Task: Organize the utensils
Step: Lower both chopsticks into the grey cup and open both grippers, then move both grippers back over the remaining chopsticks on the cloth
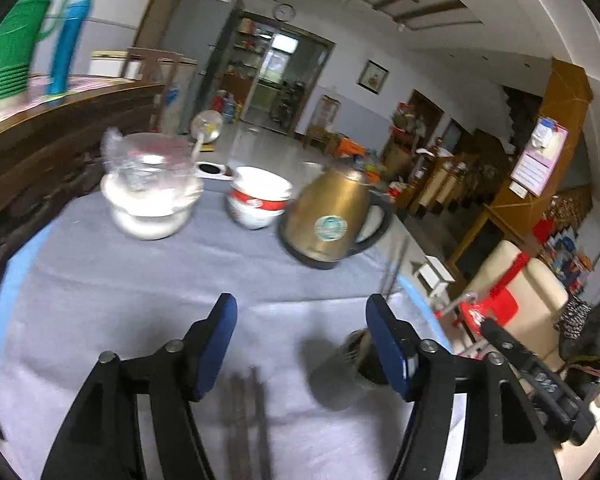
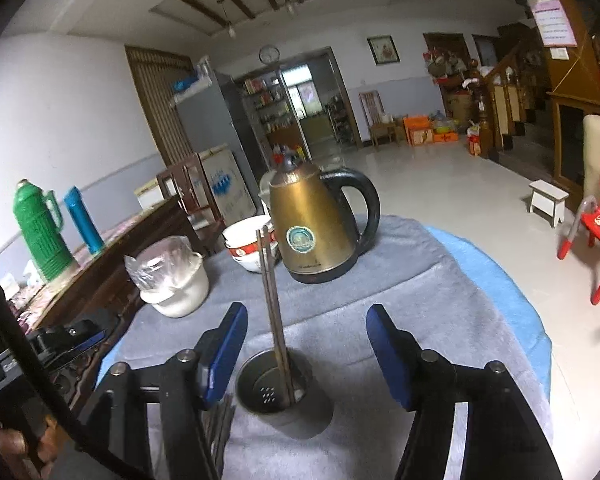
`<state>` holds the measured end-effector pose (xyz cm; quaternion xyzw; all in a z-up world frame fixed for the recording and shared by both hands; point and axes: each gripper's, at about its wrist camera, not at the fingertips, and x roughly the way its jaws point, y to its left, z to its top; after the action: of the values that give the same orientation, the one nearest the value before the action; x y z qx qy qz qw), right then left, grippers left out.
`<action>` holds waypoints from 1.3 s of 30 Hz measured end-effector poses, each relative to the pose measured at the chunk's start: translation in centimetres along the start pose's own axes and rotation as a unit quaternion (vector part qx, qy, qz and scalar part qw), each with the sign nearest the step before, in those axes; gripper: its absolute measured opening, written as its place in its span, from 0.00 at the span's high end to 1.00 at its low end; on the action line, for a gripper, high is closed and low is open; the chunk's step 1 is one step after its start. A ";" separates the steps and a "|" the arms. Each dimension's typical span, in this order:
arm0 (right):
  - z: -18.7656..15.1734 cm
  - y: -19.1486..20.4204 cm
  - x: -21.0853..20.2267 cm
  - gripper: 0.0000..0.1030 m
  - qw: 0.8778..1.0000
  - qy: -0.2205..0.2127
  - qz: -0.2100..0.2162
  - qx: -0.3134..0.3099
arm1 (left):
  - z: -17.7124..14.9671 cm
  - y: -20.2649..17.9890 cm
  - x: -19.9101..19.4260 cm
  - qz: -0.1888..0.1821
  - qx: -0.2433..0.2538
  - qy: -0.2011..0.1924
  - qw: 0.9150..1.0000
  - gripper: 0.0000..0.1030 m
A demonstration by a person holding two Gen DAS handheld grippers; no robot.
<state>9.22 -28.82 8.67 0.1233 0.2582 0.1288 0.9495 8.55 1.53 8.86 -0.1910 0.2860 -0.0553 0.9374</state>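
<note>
Both pairs of tongs stand parted over the round tabletop (image 2: 480, 264), which is laid with a grey towel-like cloth (image 2: 380, 280) over a blue cover. The right tongs (image 2: 306, 322) have their blue-padded jaws wide apart with nothing pressed between them. Just beyond and between those jaws sits the grey metal cylindrical utensil holder (image 2: 284, 400), upright on the cloth, its perforated bottom visible inside. A pair of long metal chopsticks (image 2: 274, 308) stands in it, leaning slightly left, their tips reaching up in front of the kettle.

The left tongs (image 1: 300, 320) are likewise spread open and grip nothing. Below them, near the camera, a few more dark chopsticks (image 1: 246, 412) lie flat on the cloth; that view is blurred, so I cannot count them. The same holder (image 1: 340, 376) appears just beside the right-hand jaw of the left tongs.

Farther back on the tabletop, a brass-coloured electric kettle with a black handle (image 2: 316, 224) stands right of centre. To its left is a stack of white bowls with red trim (image 2: 246, 248), and left again a white pot covered with clear plastic wrap (image 2: 176, 276). On a dark wooden cabinet (image 2: 112, 272) at the far left stand a green thermos flask (image 2: 40, 228) and a blue cylindrical flask (image 2: 83, 220).
</note>
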 end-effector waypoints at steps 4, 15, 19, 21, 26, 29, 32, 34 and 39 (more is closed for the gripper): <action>-3.0 1.1 -1.3 0.36 0.999 0.034 0.016 -0.009 | -3.3 4.3 -1.2 0.049 -0.013 0.034 0.998 0.33; -13.7 5.8 4.4 0.38 0.967 0.240 0.072 -0.046 | -11.5 10.8 -0.5 0.106 -0.054 0.142 0.983 0.33; -14.3 6.7 6.2 0.56 0.959 0.270 0.075 -0.035 | -12.7 10.3 -0.8 0.108 -0.044 0.153 0.981 0.33; -14.4 6.7 7.1 0.62 0.955 0.284 0.074 -0.028 | -12.9 10.0 -0.8 0.105 -0.045 0.157 0.981 0.33; -15.3 8.0 9.6 0.67 0.948 0.307 0.079 -0.019 | -12.9 9.8 -0.5 0.098 -0.042 0.163 0.981 0.33; -15.5 8.7 11.0 0.73 0.946 0.315 0.067 -0.022 | -13.0 10.0 -0.5 0.096 -0.043 0.165 0.981 0.33; -15.8 9.2 12.3 0.77 0.944 0.324 0.059 -0.027 | -13.1 10.1 -0.3 0.095 -0.045 0.167 0.980 0.33; -15.9 9.6 12.8 0.79 0.941 0.332 0.062 -0.032 | -13.2 10.1 -0.1 0.095 -0.045 0.169 0.980 0.33; -15.6 9.9 13.1 0.84 0.940 0.334 0.058 -0.037 | -13.4 10.0 0.5 0.093 -0.043 0.175 0.979 0.33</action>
<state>10.17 -12.93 -7.41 0.0525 0.5477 0.2272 0.8036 1.41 6.25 -5.49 -0.1912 0.4641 0.0124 0.8648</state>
